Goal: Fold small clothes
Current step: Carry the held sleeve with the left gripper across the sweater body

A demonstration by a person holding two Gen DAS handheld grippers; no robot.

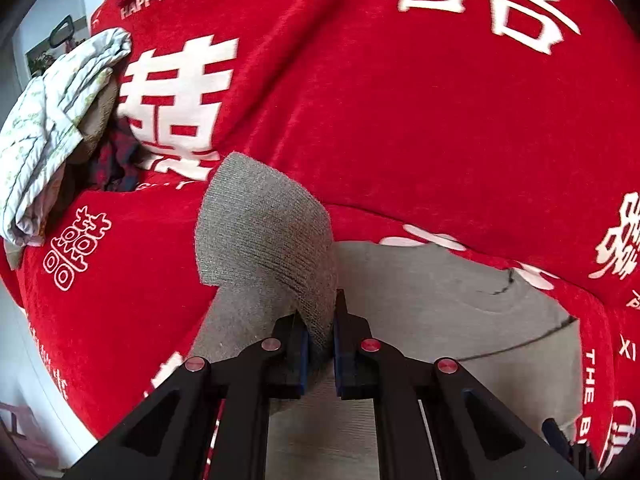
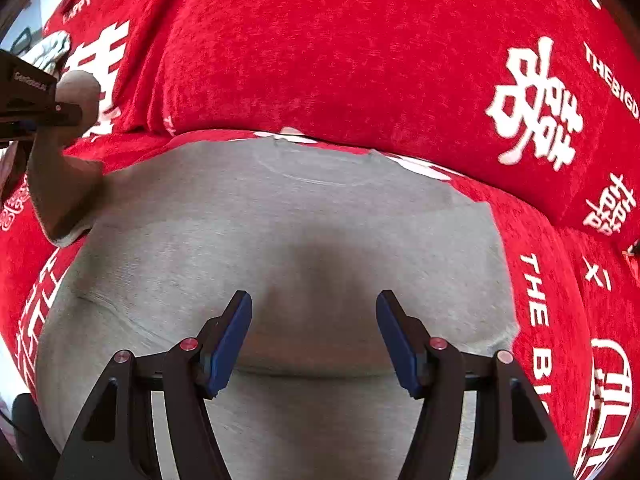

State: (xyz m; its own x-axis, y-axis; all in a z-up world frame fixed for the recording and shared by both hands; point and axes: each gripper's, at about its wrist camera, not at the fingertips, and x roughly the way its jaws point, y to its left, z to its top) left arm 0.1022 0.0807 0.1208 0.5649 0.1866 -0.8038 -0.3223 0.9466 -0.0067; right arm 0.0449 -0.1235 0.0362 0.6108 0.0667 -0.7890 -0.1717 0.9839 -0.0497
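Note:
A small grey top point(image 2: 280, 220) lies flat on the red cover, neckline at the far side. My left gripper point(image 1: 320, 320) is shut on its grey sleeve point(image 1: 264, 224) and holds the cuff lifted off the cover; the body of the top shows to its right point(image 1: 440, 312). In the right wrist view the left gripper point(image 2: 60, 114) appears at the far left with the raised sleeve point(image 2: 64, 184). My right gripper point(image 2: 314, 304) is open and empty, hovering over the lower middle of the top, apart from the fabric.
A red cover with white characters and "HAPPY WEDDING" print point(image 1: 400, 120) spreads over the whole surface. A pile of other clothes, a pale patterned piece on top point(image 1: 52, 128), lies at the far left. Floor shows at the lower left point(image 1: 24, 360).

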